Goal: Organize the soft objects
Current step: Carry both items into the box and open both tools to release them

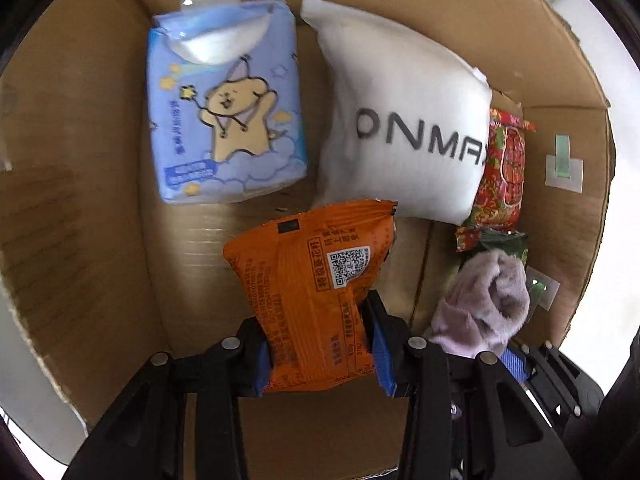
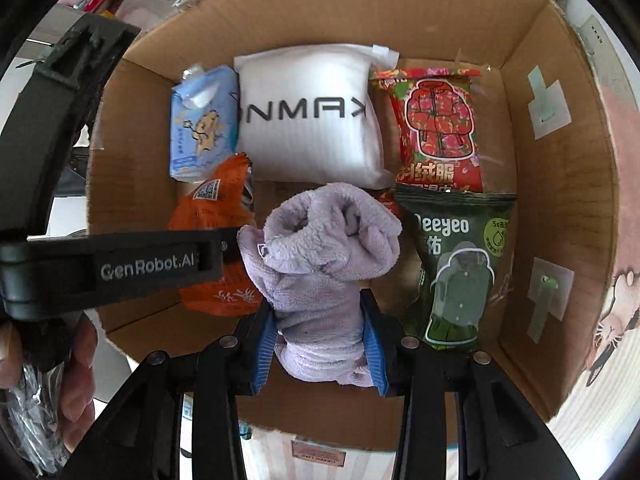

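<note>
My left gripper (image 1: 320, 344) is shut on an orange snack packet (image 1: 312, 280) and holds it inside the cardboard box (image 1: 80, 208), near the front. My right gripper (image 2: 320, 344) is shut on a rolled lilac fleece cloth (image 2: 324, 256) and holds it in the same box (image 2: 560, 208), right of the orange packet (image 2: 212, 216). The cloth also shows in the left wrist view (image 1: 488, 300). The left gripper's body (image 2: 120, 268) crosses the right wrist view.
In the box lie a blue tissue pack (image 1: 224, 112), a white ONMAX pillow pouch (image 1: 400, 120), a red floral packet (image 2: 436, 128) and a dark green packet (image 2: 456, 268). Taped patches (image 2: 548, 100) mark the right wall. Cluttered items lie beyond the box's far edge.
</note>
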